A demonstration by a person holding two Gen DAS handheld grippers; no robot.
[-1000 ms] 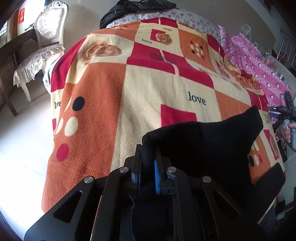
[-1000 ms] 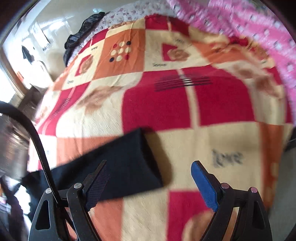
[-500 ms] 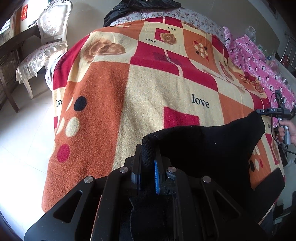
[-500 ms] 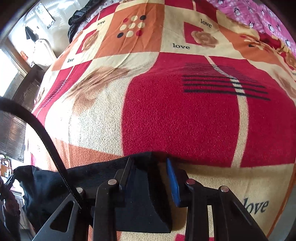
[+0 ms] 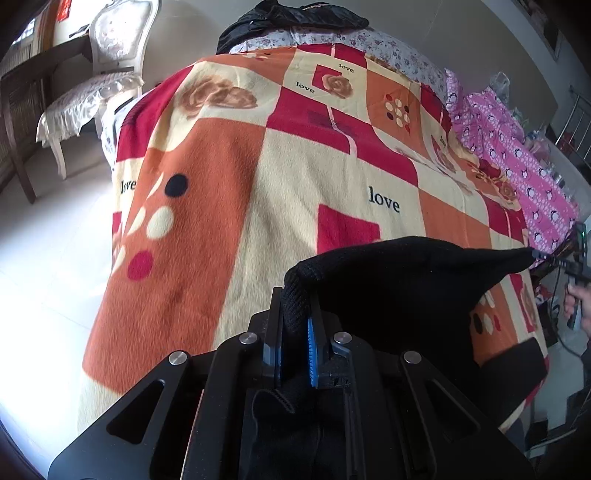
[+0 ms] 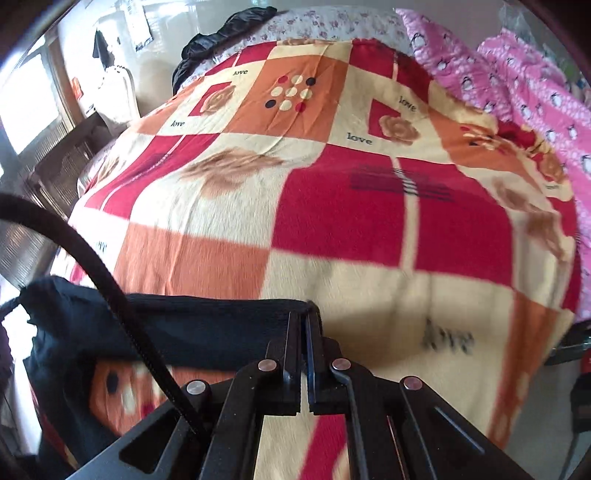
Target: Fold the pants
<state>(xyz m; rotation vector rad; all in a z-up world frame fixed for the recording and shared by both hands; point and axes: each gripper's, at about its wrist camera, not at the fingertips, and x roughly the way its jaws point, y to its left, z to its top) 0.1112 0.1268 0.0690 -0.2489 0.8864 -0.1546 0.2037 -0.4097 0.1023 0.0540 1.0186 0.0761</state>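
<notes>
The black knit pants [image 5: 406, 280] hang stretched above the near end of the bed. My left gripper [image 5: 294, 314] is shut on one ribbed corner of the pants. My right gripper [image 6: 305, 321] is shut on the other corner of the pants [image 6: 207, 325], which stretch away to the left in the right wrist view. The right gripper also shows at the far right edge of the left wrist view [image 5: 576, 254], held by a hand. Part of the pants drapes down over the bed's near edge.
The bed carries a checked red, orange and cream blanket [image 5: 295, 166]. A pink patterned cloth [image 5: 517, 147] lies along its right side and a dark garment [image 5: 295, 18] at the far end. A white chair [image 5: 110, 55] stands left of the bed.
My right gripper moved down to the pants corner, closed on it and lifted it. The pants edge between the two grippers is now pulled taut. My left gripper kept its hold.
</notes>
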